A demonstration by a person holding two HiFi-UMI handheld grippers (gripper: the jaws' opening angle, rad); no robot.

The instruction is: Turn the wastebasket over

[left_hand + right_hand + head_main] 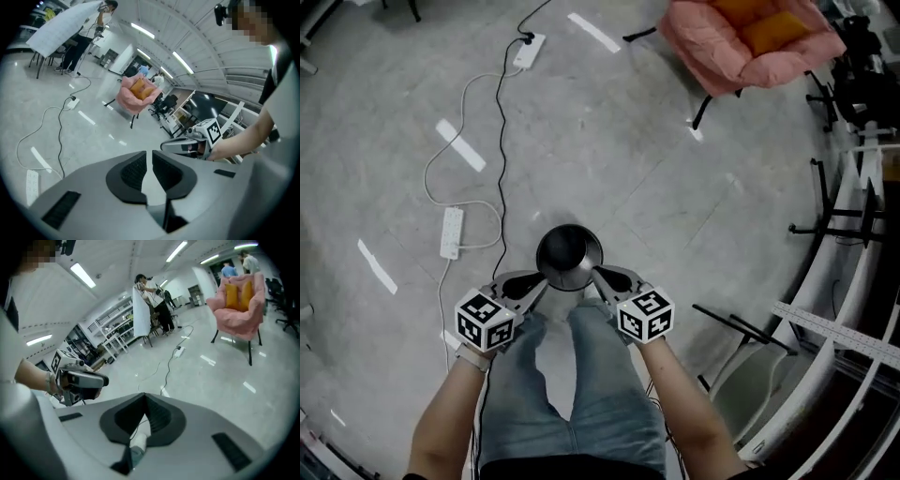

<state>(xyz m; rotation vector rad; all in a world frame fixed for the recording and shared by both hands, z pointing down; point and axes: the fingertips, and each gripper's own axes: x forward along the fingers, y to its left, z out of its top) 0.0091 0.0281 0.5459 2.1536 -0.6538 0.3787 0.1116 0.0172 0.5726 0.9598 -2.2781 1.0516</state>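
Evidently the wastebasket (pixel 569 255) stands on end on the floor (pixel 675 187), midway between the left gripper (pixel 536 281), narrowly parted and empty, and the right gripper (pixel 602 275), closed on nothing.

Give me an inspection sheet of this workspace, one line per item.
Surface: grey floor with white tape strips.
Job's things: dark round wastebasket on the floor ahead of the person's legs; from above it cannot be told which end is up.
Clutter: pink armchair with orange cushions, far from the basket.
Grippers: left gripper has its jaws a narrow gap apart, nothing between; right gripper has its jaws shut and empty.
Cables: near power strip left of the basket, far power strip beyond it, black cable running between.
Surroundings: white frames at right; a person by a white panel.
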